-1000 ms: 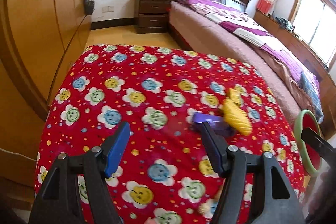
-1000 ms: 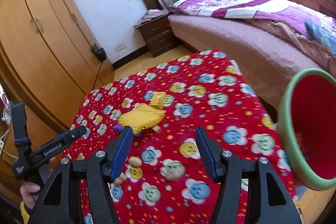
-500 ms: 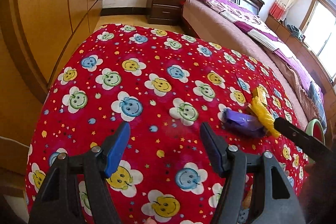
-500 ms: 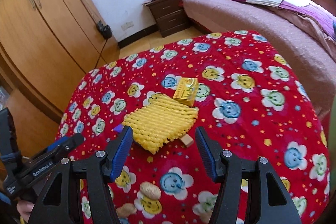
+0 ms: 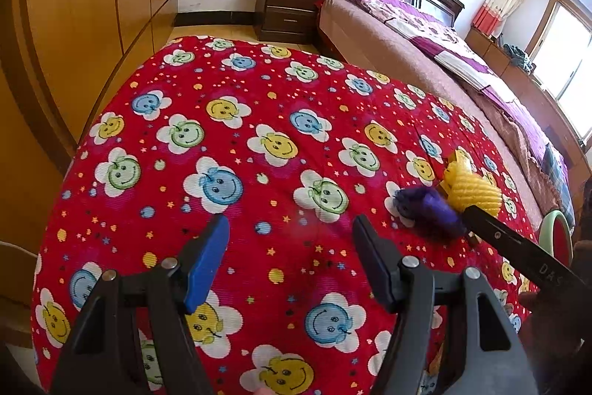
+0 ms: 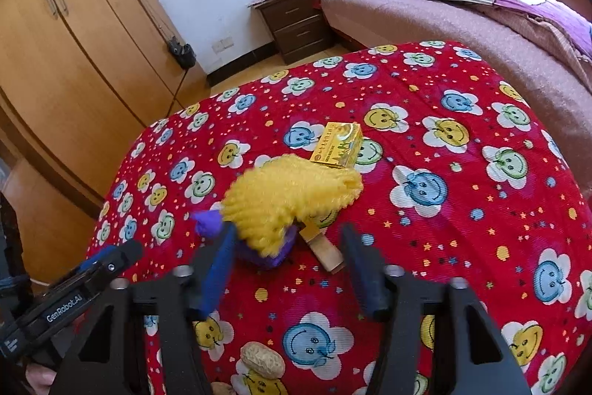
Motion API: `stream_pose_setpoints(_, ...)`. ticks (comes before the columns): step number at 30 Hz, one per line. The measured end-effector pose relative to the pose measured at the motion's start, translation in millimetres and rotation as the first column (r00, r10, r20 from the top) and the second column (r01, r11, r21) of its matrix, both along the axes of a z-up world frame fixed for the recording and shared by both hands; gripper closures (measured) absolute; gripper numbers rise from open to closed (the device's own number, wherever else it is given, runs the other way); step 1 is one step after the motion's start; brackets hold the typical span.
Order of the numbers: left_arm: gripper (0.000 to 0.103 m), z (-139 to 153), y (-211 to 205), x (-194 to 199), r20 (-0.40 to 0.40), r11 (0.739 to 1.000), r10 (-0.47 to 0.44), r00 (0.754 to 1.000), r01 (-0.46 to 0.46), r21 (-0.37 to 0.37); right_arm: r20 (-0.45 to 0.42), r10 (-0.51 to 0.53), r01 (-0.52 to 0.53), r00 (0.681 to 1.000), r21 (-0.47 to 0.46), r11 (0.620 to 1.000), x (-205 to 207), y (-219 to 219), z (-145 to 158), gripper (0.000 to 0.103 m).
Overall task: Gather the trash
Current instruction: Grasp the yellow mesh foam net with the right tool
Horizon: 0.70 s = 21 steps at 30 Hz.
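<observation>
While the right tool (image 6: 286,265) is hanging low over the table's near right part, its blue-padded jaws are just narrowing, yet they are not pressing on anything: the yellow foam fruit-net sleeve (image 6: 292,197) is lying just ahead of the tips, its near end reaching down toward the gap and looking blurred there. Its long axis is running from the tool's near left up and away to the far right, toward the small yellow cardboard box (image 6: 337,144) that is sitting at its far end. Under the sleeve's near end a crumpled purple wrapper (image 6: 211,223) is poking out beside the left pad, and a small wooden block (image 6: 325,248) is lying between the two pads, on the red tablecloth printed with smiling flowers (image 6: 462,228).

From the left tool (image 5: 290,260), which is standing open and empty over bare cloth, the same heap is lying well off toward the table's right edge. So the right hand is plainly the nearer one, and I judge the grab is its to make. The trash still has to travel to the red bin with a green rim (image 5: 555,236) beyond the table's right edge.
</observation>
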<state>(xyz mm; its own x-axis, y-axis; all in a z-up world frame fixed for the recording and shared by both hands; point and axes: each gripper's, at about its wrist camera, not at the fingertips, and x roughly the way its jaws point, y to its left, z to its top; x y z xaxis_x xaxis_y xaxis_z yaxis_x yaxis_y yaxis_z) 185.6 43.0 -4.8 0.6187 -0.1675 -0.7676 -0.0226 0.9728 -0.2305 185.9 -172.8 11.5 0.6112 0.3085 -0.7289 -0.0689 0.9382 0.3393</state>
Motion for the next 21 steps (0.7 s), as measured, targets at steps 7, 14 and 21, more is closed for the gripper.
stream_pose_setpoints(7, 0.035, 2, -9, 0, 0.0, 1.0, -0.015, 1.0, 0.015, 0.008, 0.039, 0.001, -0.002, 0.999, 0.03, 1.0, -7, -4, 4, 0.076)
stream_pose_setpoints(14, 0.035, 11, -24, -1, 0.011, 0.999, -0.053, 0.999, 0.053, 0.0, 0.113, -0.023, 0.018, 0.993, 0.046, 0.999, -23, -16, 21, 0.093)
stream_pose_setpoints(21, 0.035, 19, -51, -2, 0.027, 0.993, -0.119, 0.993, 0.119, 0.013, 0.171, -0.054, 0.043, 0.984, 0.066, 0.997, -45, -36, 38, 0.093)
